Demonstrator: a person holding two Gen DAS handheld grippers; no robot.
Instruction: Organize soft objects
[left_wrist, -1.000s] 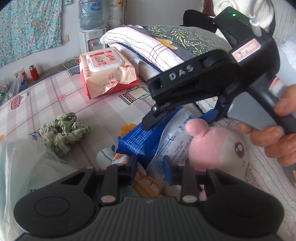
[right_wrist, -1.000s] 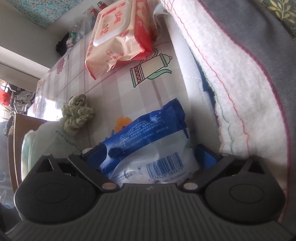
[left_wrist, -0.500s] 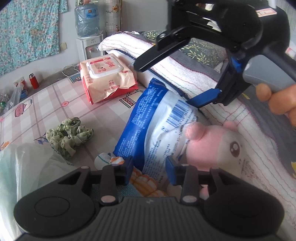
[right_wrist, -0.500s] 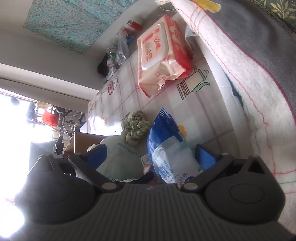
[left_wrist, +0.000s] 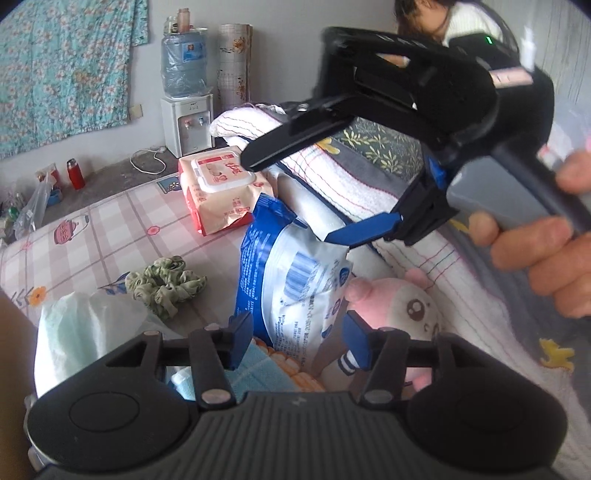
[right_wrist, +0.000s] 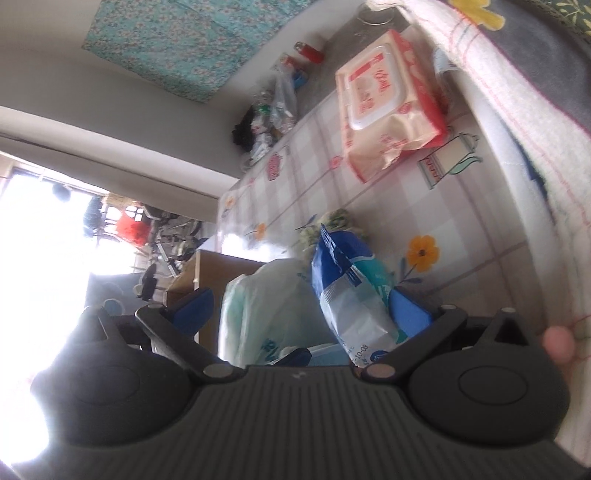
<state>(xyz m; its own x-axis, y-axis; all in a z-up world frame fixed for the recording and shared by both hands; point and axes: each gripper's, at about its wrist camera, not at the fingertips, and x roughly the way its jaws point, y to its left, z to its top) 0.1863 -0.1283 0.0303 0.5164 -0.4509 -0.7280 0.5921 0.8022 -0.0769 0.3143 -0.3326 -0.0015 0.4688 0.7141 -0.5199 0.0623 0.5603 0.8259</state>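
A blue-and-white soft pack (left_wrist: 295, 280) is shown standing tilted on the checked bedsheet (left_wrist: 110, 225); it serves here as the landmark. The left gripper (left_wrist: 295, 332) is seen at the pack's lower end, its jaws opening; the pack's bottom edge lies between the blue fingers (left_wrist: 240, 338), and no pad is seen pressing on it. The right gripper (right_wrist: 299, 310), held by a hand (left_wrist: 546, 251), is shown above and to the right of the pack, its jaws spread wide; one blue finger (left_wrist: 365, 230) lies at the pack's upper right corner, though whether contact is made cannot be told. A pink plush toy (left_wrist: 402, 306) lies just right of the pack, touching it. A green scrunchie (left_wrist: 166, 284) lies to the pack's left, near but apart. A pink wet-wipes packet (left_wrist: 221, 192) rests behind the pack. A pale plastic bag (left_wrist: 85, 332) lies left of the pack's lower end. Folded blankets (left_wrist: 332, 170) are stacked behind and right of the pack.
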